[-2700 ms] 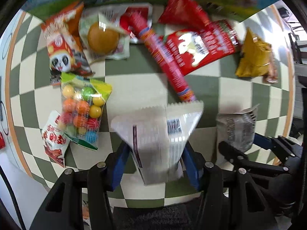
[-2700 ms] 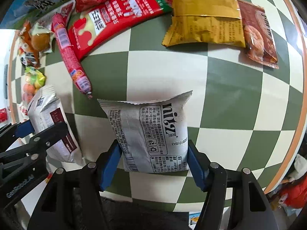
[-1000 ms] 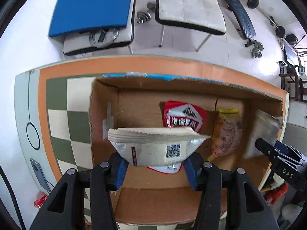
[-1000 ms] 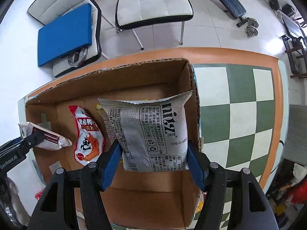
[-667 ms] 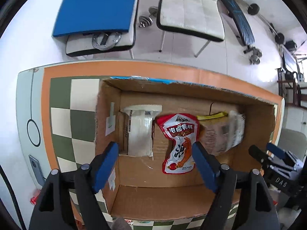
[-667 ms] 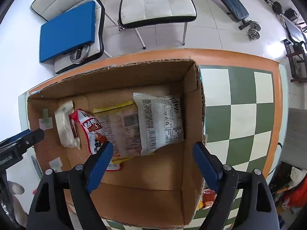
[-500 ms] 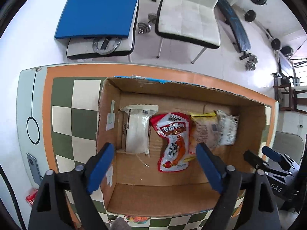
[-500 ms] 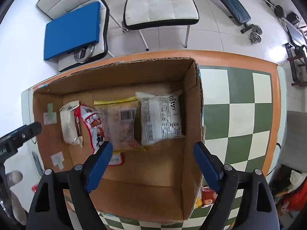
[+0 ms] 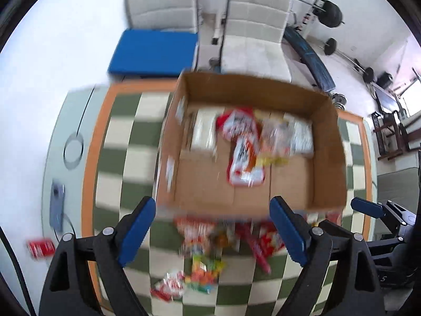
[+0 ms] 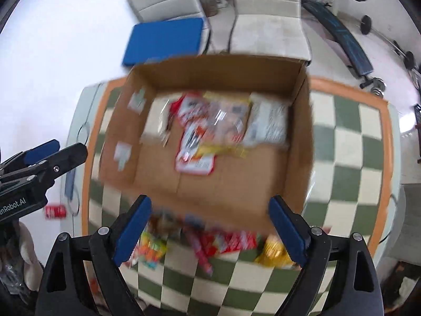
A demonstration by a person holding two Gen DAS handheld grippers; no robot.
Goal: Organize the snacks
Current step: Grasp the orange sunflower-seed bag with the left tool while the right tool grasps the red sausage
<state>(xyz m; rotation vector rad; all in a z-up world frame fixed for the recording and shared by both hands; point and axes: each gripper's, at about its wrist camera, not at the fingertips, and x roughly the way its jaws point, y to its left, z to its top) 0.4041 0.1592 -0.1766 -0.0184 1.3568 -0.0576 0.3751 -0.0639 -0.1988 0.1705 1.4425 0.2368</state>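
Snacks point(image 9: 202, 252) not yet sorted lie on the checked worktop point(image 9: 123, 158) on the near side of the cardboard box point(image 9: 326, 158), right under and between my two tongs. My left tongs point(image 9: 213, 229) stand wide apart and empty; my right tongs point(image 10: 210, 226) are opening, nothing between them. The red stick point(image 10: 201, 252) lies slantwise between both; the yellow bag point(image 10: 273, 255) sits nearer my right.
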